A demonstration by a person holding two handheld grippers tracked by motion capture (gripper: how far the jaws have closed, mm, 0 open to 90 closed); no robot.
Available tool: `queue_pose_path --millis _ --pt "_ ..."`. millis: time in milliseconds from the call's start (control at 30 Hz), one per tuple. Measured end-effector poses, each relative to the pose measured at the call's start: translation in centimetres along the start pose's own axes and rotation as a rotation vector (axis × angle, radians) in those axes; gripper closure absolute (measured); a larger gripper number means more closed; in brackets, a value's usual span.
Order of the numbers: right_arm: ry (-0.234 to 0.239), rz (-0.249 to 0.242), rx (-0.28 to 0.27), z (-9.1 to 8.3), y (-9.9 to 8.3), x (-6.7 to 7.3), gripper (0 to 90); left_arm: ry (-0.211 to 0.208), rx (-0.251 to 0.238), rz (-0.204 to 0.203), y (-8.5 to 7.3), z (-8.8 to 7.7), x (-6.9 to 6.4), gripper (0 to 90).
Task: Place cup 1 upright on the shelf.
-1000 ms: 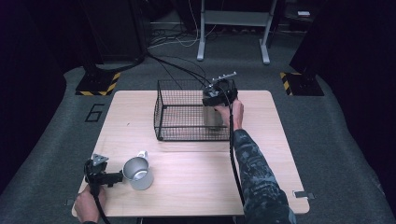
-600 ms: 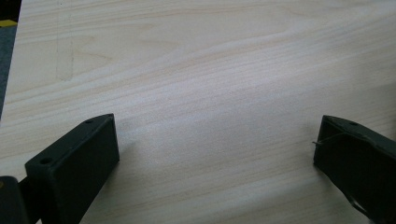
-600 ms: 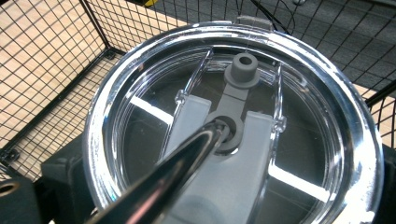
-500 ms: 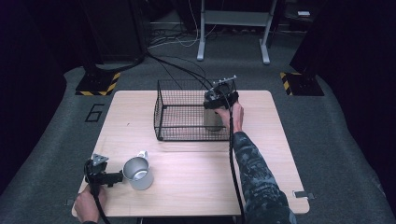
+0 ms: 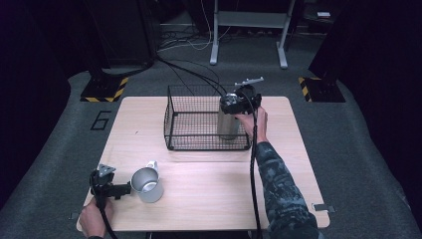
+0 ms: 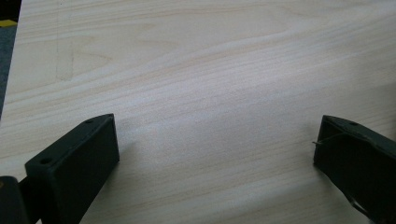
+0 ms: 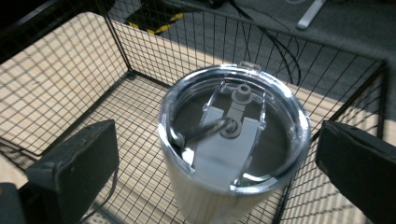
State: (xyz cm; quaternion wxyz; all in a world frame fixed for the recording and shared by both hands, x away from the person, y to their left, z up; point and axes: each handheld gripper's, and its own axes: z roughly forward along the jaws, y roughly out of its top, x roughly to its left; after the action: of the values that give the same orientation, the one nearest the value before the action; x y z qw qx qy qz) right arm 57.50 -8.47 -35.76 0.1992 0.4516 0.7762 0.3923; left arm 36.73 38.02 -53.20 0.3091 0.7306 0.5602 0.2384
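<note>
Left gripper (image 5: pixel 107 186) sits at the near left corner of the tabletop (image 5: pixel 209 194), held by a hand (image 5: pixel 94 219) coming in over the near edge. Jaws wide apart, nothing between them, just bare wood in the left gripper view. Metal mug (image 5: pixel 147 184) lies just beside its tip, on its side, mouth toward the near edge, handle away from it; contact unclear. Wire basket (image 5: pixel 199 147) stands toward the far edge, about centre. Steel tumbler (image 5: pixel 228 122) with a clear lid (image 7: pixel 236 128) stands upright in the basket's right end, against the right wall. Right gripper (image 5: pixel 241 99) hovers right above it, arm reaching in from the near right. Its jaws are spread wide, one either side of the lid, neither touching the tumbler in the right gripper view.
</note>
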Motion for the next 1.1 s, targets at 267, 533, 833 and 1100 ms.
queue_pose_path --millis 267,533,833,1100 --pt "0.037 -0.029 -0.058 -3.0 -0.2 0.3 0.0 -0.001 0.001 -0.001 0.0 0.0 0.0 0.0" --pt "0.117 -0.078 -0.08 -7.8 -3.5 1.7 0.0 0.003 -0.006 -0.002 0.0 0.0 0.0 0.0" --pt "0.083 -0.096 -0.087 -11.0 -10.2 1.3 0.0 0.001 -0.007 -0.01 0.0 0.0 -0.1 0.0" --pt "0.052 0.011 -0.051 -11.6 -17.4 -0.4 0.0 0.013 -0.006 -0.01 -0.1 0.0 -0.1 0.0"
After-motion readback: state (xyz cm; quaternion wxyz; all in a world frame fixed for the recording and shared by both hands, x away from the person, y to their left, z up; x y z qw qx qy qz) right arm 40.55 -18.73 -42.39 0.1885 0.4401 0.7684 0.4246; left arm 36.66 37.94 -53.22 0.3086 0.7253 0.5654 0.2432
